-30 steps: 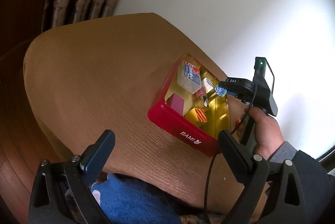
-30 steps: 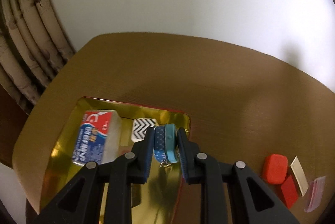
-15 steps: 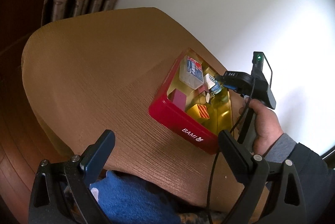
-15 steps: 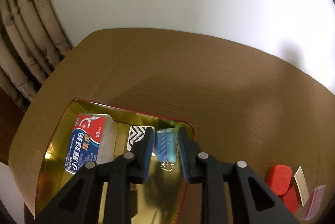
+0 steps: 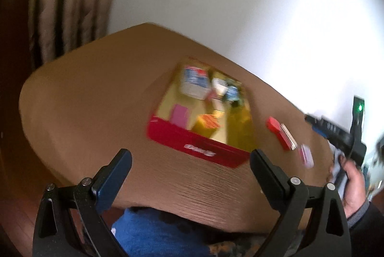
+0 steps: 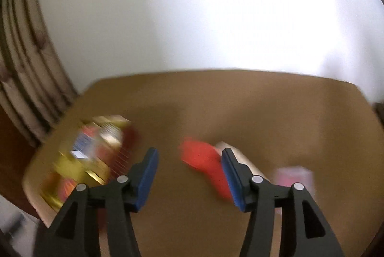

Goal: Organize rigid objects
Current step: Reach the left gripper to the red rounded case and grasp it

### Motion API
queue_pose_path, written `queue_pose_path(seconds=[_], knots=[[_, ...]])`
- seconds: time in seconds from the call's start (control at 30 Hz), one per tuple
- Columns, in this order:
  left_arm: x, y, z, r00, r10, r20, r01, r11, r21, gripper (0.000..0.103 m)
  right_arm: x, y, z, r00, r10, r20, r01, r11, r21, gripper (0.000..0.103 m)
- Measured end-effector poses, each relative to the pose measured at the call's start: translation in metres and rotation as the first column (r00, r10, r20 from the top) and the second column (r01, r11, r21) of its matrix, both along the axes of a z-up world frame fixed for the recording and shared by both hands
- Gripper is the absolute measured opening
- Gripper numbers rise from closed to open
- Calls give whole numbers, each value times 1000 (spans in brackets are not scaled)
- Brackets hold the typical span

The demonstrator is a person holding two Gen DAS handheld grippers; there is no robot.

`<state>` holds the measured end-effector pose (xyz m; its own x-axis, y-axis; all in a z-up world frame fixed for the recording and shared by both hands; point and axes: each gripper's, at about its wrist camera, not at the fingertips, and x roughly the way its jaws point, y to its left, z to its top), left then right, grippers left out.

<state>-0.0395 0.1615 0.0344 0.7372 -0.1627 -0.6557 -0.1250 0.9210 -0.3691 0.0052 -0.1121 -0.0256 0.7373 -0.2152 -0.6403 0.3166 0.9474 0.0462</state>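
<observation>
Right gripper fingers opening, nothing between them, above the tabletop near the blurred red block. Left gripper fingers wide, empty. Red tin of sorted items sits left on the tabletop.

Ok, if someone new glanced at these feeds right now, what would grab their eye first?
Probably the red tin with its gold inside, mid-table and already crowded with small boxes. Next, the loose red pieces on the bare table to its right. In the right wrist view, the right gripper is opening, empty, in front of them.
</observation>
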Motion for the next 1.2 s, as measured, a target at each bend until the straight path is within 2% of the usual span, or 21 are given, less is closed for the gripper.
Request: queue_pose_path(seconds=[0.1,0.17,0.3,0.4,0.47,0.53,0.63,0.7,0.77,0.87,0.93,0.97,1.03,1.07,1.13,1.2], knots=[[-2,-35,5,994,-103,33,101,993,69,97,-52,-38,-21,997,-69,-39,68,997,-19,56],[-1,-63,2,984,-174,33,170,980,102,97,-88,-62,-31,991,-127,-31,127,992,-9,56],[10,-127,-11,951,-309,3,301,929,215,97,-129,-93,-39,980,-197,1,197,980,-8,56],[26,-167,-17,923,-383,-12,375,897,234,97,-147,-109,-39,976,-213,33,213,977,14,56],[41,-188,-18,908,-419,-5,409,884,226,97,-152,-116,-37,977,-210,48,208,977,36,56],[65,-205,-19,912,-409,-20,402,884,239,97,-150,-119,-36,978,-206,36,203,976,78,56],[111,-217,-21,936,-347,-48,349,909,229,97,-155,-122,-26,983,-174,57,164,975,149,56],[143,-225,-25,954,-293,-70,301,926,228,97,-151,-115,-21,987,-148,61,138,980,145,56],[165,-238,-27,958,-277,-78,288,925,247,97,-150,-110,-16,991,-119,68,109,984,144,56],[200,-265,-38,950,-290,-119,313,899,306,92,-157,-110,-8,993,-101,69,90,985,148,56],[221,-277,-50,945,-282,-165,324,879,349,72,-158,-112,-8,992,-104,71,92,982,163,56],[229,-281,-56,940,-283,-189,334,871,360,69,-159,-117,-6,991,-112,76,97,978,183,56],[244,-288,-71,922,-293,-254,372,853,367,68,-162,-120,-4,989,-122,84,102,973,207,56],[245,-288,-70,924,-302,-234,370,858,355,68,-164,-123,-3,987,-130,93,107,970,218,56],[255,-292,-71,918,-310,-246,383,854,353,67,-166,-123,0,986,-129,103,103,968,229,56],[266,-296,-80,894,-327,-307,421,850,318,69,-163,-122,2,987,-121,107,93,967,237,56]])
